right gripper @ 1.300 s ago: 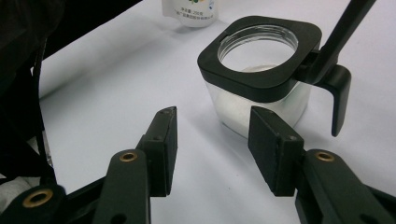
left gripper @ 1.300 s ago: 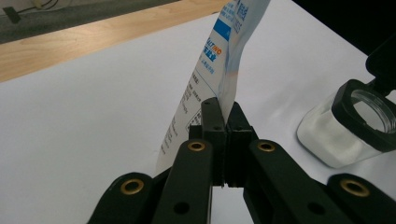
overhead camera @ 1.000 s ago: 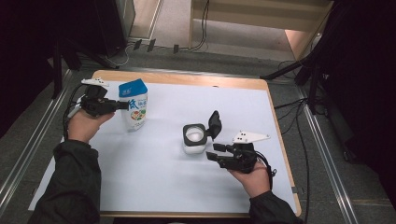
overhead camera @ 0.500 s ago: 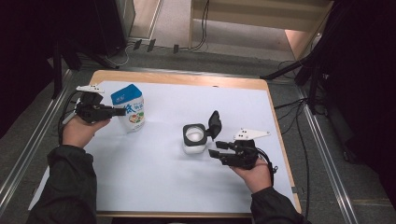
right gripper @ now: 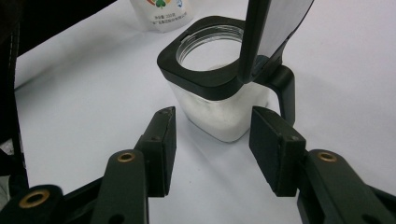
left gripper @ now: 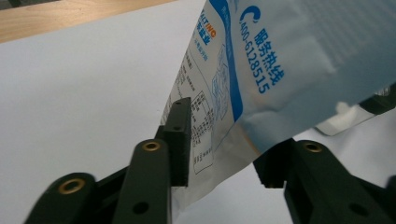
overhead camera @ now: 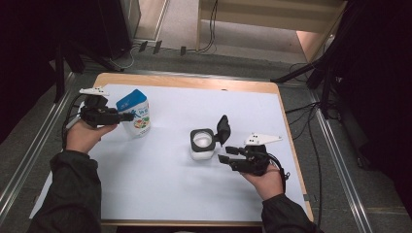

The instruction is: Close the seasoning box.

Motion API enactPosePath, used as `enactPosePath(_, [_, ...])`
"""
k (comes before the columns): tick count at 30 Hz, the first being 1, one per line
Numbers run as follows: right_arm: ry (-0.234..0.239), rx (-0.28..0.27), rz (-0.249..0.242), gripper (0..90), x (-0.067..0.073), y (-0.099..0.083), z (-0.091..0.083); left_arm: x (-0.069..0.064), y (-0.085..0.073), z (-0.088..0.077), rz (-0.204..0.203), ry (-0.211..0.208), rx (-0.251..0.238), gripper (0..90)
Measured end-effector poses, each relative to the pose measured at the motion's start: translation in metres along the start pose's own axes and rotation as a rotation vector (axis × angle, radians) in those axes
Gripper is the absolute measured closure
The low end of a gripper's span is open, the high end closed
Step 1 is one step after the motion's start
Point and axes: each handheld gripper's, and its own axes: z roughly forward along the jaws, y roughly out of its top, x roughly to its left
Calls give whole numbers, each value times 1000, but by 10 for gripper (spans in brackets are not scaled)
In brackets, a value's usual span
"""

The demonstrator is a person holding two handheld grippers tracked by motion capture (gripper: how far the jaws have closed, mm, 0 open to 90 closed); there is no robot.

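Note:
A white-and-blue pouch stands tilted at the table's left. My left gripper reaches it from the left. In the left gripper view the pouch's lower corner hangs between the jaws of the left gripper, which have just been opening and no longer pinch it. A square jar with a black rim holds white powder, and its flip lid stands up. My right gripper is just right of the jar. In its own view the right gripper is open, just short of the jar.
A white sheet covers the wooden table. Cables and dark stands lie on the floor behind and to the right. Metal rails run along both sides of the table.
The left gripper's jaws have opened off the pouch, which now leans further to the left. The right gripper has hardly moved beside the jar.

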Motion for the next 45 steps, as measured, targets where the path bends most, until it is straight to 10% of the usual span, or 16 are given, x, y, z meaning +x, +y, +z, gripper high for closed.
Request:
enactPosePath(7, [-11, -4, -3, 531, -4, 3, -3, -4, 0, -4, 7, 19, -8, 458])
enactPosePath(23, [-75, -27, 34, 579, -29, 11, -13, -6, -21, -14, -16, 46, 33, 433])
enactPosePath(45, [-48, -45, 118, 900, -58, 39, 14, -16, -49, -13, -27, 49, 56, 428])
